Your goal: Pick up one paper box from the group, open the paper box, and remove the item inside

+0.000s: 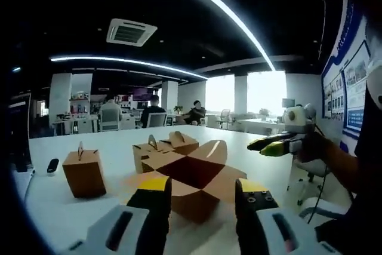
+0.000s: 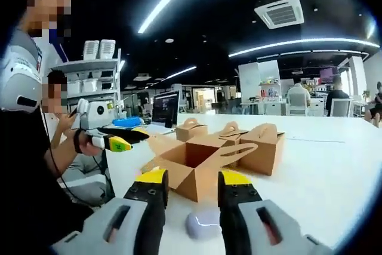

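White desk [image 1: 54, 207] is carrying the opened paper box [image 1: 194, 177] directly ahead of both released tongs, with the left tongs [image 1: 200, 194] sitting nearer its flaps and the right tongs [image 2: 190, 184] facing its cavity.

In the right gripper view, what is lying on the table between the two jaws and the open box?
A small pale rounded item lies on the white table, just before the open box, in the right gripper view.

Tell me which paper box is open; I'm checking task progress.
The open box just beyond the left gripper, flaps spread and inside bare. The closed boxes behind and beside it have handles up.
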A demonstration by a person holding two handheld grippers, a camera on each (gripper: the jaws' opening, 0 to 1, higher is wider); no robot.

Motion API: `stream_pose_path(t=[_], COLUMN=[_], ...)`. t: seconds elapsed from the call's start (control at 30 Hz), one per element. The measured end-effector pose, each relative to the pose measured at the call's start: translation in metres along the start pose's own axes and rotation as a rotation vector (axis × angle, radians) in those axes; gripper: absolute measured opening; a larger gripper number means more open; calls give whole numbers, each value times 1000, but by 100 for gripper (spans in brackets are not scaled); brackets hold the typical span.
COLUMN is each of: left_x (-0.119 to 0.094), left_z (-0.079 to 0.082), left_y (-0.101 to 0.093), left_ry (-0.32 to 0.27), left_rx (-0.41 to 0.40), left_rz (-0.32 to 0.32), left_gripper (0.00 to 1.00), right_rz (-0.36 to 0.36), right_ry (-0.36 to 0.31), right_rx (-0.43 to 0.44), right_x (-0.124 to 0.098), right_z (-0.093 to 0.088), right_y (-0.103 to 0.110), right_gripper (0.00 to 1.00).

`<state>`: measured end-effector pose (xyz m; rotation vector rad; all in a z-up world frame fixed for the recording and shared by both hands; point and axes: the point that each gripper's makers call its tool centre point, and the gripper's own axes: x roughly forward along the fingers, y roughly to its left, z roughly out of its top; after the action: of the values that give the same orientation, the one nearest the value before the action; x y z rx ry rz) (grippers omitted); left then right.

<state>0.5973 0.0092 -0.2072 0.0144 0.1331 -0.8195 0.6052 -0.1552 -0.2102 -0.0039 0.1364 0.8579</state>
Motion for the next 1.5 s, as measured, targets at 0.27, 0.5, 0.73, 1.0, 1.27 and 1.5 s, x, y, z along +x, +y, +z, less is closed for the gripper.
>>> stream_pose_path(t=[0.27, 0.5, 0.73, 1.0, 1.27, 1.5], left_x=[2, 1, -4, -10, -12, -11], left_z=[5, 3, 6, 4, 5, 0], left_y=[-8, -6, -6, 0, -1, -4], left_ry=[-30, -6, -25, -25, -34, -29], left_rx=[-21, 1, -4, -16, -24, -31], left_rz=[-21, -25, -16, 2, 3, 2], left_gripper=[44, 44, 44, 44, 44, 44], right_rz=[-6, -20, -43, -51, -54, -87], right_ry=[-3, 14, 38, -10, 7, -11], right_rx=[-11, -8, -5, -10, -8, 19], right_x=[-1, -1, 1, 1, -1, -8], right_z=[-1, 0, -5, 6, 3, 5], right_y=[3, 0, -2, -3, -2, -7], right_gripper=[33, 33, 33, 33, 33, 32])
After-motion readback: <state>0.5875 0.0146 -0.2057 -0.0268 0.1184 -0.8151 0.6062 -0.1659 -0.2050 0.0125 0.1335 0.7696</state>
